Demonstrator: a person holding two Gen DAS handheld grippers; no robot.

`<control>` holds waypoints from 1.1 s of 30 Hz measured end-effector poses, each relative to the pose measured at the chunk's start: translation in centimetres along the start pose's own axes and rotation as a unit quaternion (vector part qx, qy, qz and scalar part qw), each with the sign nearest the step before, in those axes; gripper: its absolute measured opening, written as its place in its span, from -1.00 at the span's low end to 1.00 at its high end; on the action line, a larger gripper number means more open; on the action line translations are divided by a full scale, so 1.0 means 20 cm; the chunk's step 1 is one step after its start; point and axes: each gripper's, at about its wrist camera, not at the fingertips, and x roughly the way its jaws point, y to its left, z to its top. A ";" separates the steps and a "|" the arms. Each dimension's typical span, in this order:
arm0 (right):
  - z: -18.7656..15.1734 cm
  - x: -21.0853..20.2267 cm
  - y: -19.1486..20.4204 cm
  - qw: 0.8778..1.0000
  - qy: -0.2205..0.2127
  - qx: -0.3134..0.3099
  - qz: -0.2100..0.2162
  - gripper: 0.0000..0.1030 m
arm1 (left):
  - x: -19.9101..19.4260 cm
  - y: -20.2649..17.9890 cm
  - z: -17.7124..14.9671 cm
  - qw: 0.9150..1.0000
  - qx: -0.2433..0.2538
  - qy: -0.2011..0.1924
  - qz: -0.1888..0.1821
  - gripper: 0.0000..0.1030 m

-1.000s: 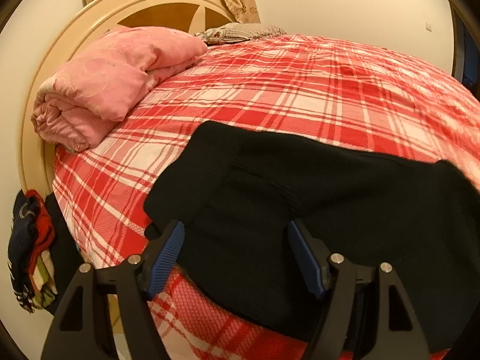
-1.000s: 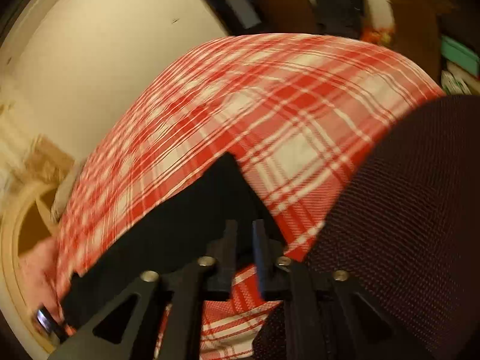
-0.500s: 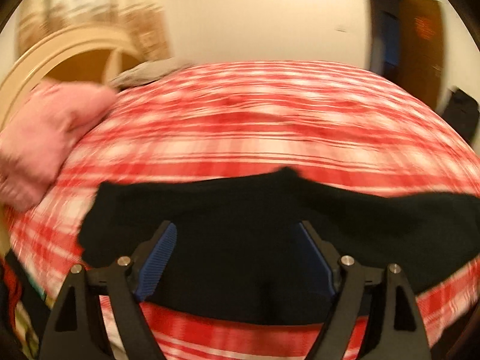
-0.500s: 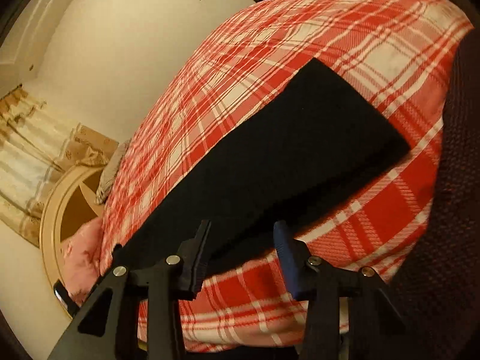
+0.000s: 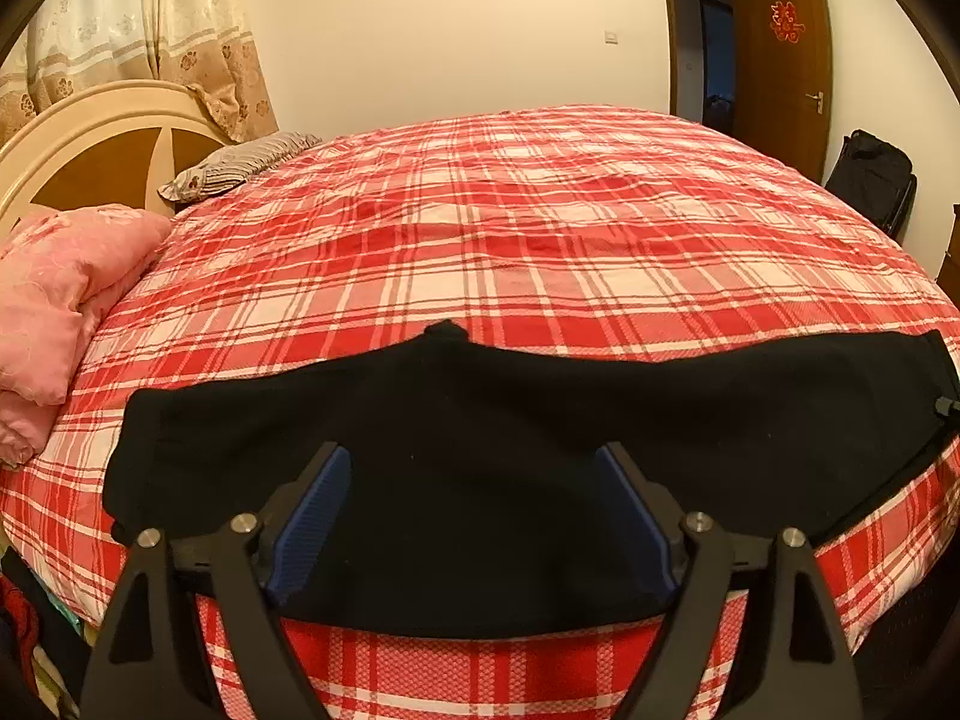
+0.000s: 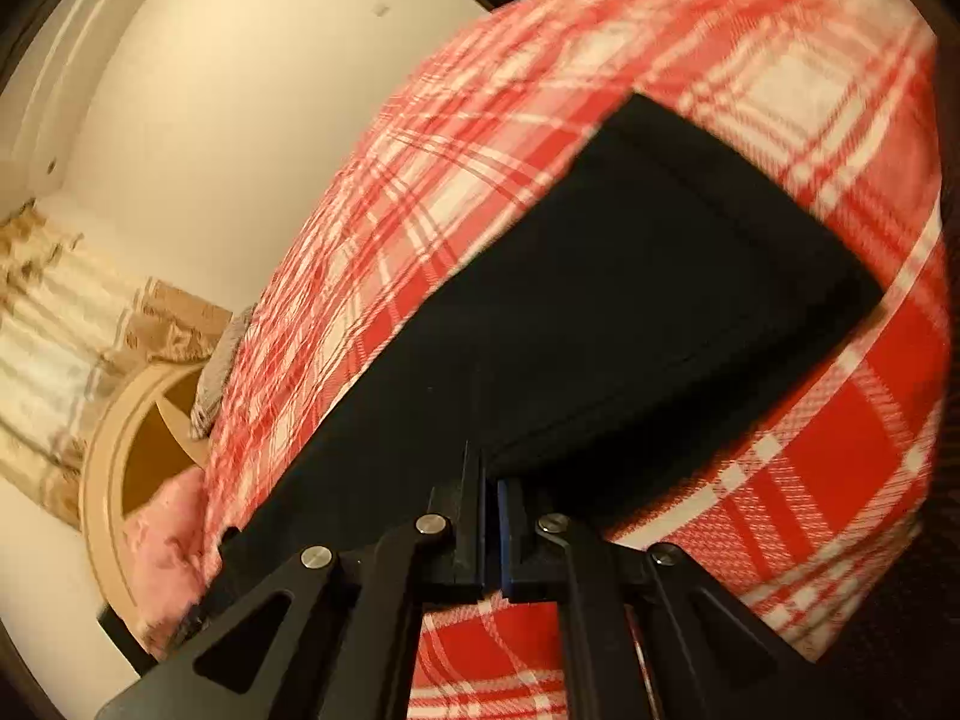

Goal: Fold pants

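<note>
Both grippers are working the black pants (image 5: 510,450) lying along the near edge of the plaid bed (image 5: 540,240). While the left gripper (image 5: 474,516) is hanging spread wide above them, the right gripper (image 6: 489,516) is pinching closed, seemingly on the hem, though blur is hiding the bite. It should be lifting gently, keeping the layers aligned.

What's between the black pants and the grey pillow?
Only bare plaid sheet lies between the pants and the pillow, seen in the left wrist view.

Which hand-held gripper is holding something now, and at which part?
The right hand-held gripper is shut on the black pants at their near edge; the left is open, holding nothing.
</note>
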 end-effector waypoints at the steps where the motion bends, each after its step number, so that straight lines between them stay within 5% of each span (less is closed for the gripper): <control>1: -0.01 -0.02 0.01 1.000 0.000 -0.007 0.000 -0.95 | 0.00 0.00 0.00 1.000 -0.002 0.001 -0.003 0.68; 8: -0.03 -0.03 -0.07 0.999 0.024 -0.013 -0.047 -0.94 | 0.01 -0.05 0.01 1.000 0.010 0.008 -0.020 0.68; 19: -0.03 -0.13 -0.12 0.995 0.092 -0.017 -0.045 -0.88 | 0.07 -0.29 0.04 0.996 0.057 0.020 -0.065 0.68; 25: 0.14 -0.41 -0.04 0.990 -0.045 -0.091 -0.099 -0.88 | 0.10 -0.41 0.06 0.994 0.072 0.020 -0.080 0.68; 30: 0.36 -0.22 -0.02 0.984 -0.044 -0.118 -0.130 -0.88 | 0.11 -0.47 0.05 0.994 0.077 0.014 -0.076 0.68; 33: 0.42 -0.05 0.00 0.971 -0.027 -0.139 -0.193 -0.88 | 0.14 -0.51 0.01 0.993 0.080 0.028 -0.080 0.68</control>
